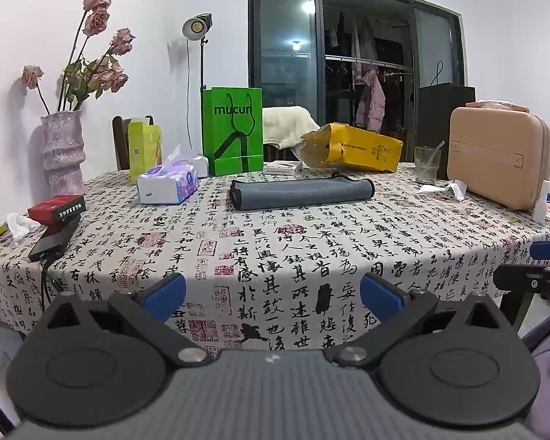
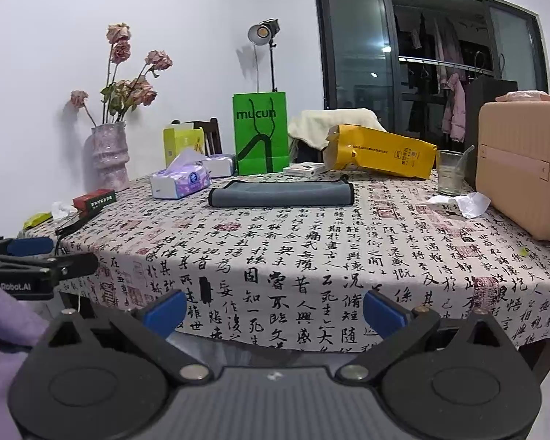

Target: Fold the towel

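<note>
A grey towel [image 1: 300, 193] with a dark edge lies flat, folded into a long strip, at the far middle of the table; it also shows in the right wrist view [image 2: 280, 193]. My left gripper [image 1: 273, 293] is open and empty, held off the table's near edge, far from the towel. My right gripper [image 2: 275, 310] is open and empty too, also back from the near edge. The right gripper shows at the right edge of the left wrist view [image 1: 546, 267]; the left gripper shows at the left edge of the right wrist view [image 2: 29, 256].
The table carries a calligraphy-print cloth [image 1: 311, 249]. Around the towel stand a tissue pack [image 1: 167, 183], green bag [image 1: 233, 130], yellow bag [image 1: 355, 146], glass [image 1: 427, 164], pink case [image 1: 498, 156], vase [image 1: 62, 150], red box [image 1: 57, 208] and phone [image 1: 53, 238].
</note>
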`<action>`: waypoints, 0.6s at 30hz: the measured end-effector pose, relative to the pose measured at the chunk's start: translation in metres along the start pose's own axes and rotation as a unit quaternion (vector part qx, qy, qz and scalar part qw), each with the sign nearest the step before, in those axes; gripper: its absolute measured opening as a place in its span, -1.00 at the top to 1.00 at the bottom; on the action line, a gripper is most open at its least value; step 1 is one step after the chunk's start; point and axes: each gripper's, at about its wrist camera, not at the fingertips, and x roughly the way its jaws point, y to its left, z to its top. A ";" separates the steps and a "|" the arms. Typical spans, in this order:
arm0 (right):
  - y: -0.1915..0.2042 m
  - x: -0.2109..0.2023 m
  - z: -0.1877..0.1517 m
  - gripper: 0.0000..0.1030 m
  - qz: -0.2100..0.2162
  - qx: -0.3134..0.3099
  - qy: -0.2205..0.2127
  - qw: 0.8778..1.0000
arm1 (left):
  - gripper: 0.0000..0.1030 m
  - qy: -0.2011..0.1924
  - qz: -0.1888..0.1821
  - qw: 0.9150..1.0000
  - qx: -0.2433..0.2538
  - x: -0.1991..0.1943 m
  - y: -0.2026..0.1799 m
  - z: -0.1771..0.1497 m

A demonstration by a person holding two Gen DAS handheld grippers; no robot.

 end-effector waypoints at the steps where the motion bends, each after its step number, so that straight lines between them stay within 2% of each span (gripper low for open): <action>1: -0.001 0.000 0.000 -1.00 -0.003 0.002 0.000 1.000 | -1.00 0.000 -0.001 1.000 0.000 0.000 0.000 0.000; 18: -0.002 0.001 -0.001 -1.00 -0.003 0.004 0.001 1.000 | -1.00 -0.001 -0.002 1.000 0.003 0.001 0.001 0.000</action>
